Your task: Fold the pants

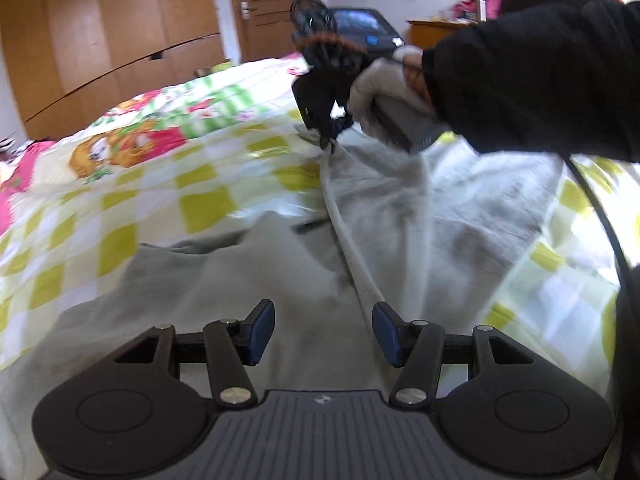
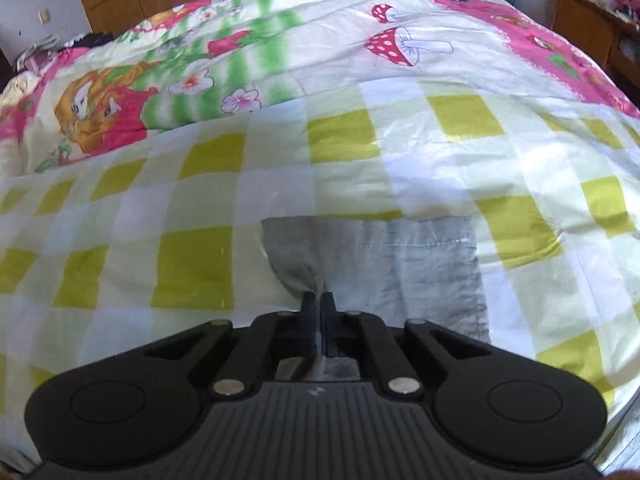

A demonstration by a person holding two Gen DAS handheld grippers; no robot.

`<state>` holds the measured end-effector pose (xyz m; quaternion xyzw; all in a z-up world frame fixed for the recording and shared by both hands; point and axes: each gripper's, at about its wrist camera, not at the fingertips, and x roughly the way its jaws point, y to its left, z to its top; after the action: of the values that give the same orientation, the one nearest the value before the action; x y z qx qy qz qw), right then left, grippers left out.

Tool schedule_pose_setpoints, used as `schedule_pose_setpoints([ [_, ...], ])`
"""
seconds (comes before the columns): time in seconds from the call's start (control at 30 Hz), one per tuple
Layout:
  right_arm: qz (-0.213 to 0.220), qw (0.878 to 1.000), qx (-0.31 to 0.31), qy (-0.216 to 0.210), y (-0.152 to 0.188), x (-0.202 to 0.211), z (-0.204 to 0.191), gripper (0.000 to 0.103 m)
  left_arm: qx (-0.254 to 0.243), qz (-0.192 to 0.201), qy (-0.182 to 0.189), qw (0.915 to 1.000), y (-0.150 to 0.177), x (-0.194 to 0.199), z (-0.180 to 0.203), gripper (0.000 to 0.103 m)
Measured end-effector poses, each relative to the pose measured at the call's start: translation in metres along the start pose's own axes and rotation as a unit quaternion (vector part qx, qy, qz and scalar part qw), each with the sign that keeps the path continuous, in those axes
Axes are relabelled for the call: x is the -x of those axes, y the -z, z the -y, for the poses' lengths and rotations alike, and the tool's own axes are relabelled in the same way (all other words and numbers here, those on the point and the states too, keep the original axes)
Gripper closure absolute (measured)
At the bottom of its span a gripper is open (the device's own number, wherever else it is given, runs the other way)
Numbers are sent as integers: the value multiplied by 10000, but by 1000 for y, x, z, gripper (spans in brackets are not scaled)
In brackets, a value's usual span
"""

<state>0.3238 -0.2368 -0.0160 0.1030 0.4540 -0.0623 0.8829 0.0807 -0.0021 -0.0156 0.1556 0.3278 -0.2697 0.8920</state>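
Observation:
Grey pants (image 1: 312, 280) lie spread on a bed with a yellow-checked sheet (image 1: 168, 200). My left gripper (image 1: 324, 332) is open just above the pants near one end, with a raised fold ridge running past its right finger. My right gripper (image 1: 328, 140), held in a gloved hand with a black sleeve, is shut on the far edge of the pants. In the right wrist view the right gripper (image 2: 319, 312) pinches a bunched fold of the grey pants (image 2: 420, 264), whose hem end lies flat ahead on the sheet (image 2: 192, 260).
A cartoon-printed quilt (image 2: 280, 52) covers the far half of the bed. Wooden wardrobes (image 1: 100, 32) and a door (image 1: 272, 4) stand behind it. A wooden side table (image 2: 592, 28) stands at the right. A black cable (image 1: 600, 216) hangs from the right hand.

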Motion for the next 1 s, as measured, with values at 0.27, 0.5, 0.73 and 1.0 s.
schedule_pose_setpoints([
  [0.27, 1098, 9713, -1610, -1365, 40, 139, 133, 101, -332, -37, -73, 9994, -15, 1, 24, 35],
  [0.5, 1370, 9426, -2804, -1189, 127, 181, 253, 101, -911, -195, 140, 9956, -29, -14, 70, 35],
  [0.73, 1087, 9133, -3606, -1548, 169, 145, 293, 92, -1567, -390, 52, 9869, -32, -31, 109, 35],
  [1.0, 1279, 9141, -3524, -1545, 167, 160, 301, 99, -1641, -494, 17, 9852, -38, -34, 111, 35],
])
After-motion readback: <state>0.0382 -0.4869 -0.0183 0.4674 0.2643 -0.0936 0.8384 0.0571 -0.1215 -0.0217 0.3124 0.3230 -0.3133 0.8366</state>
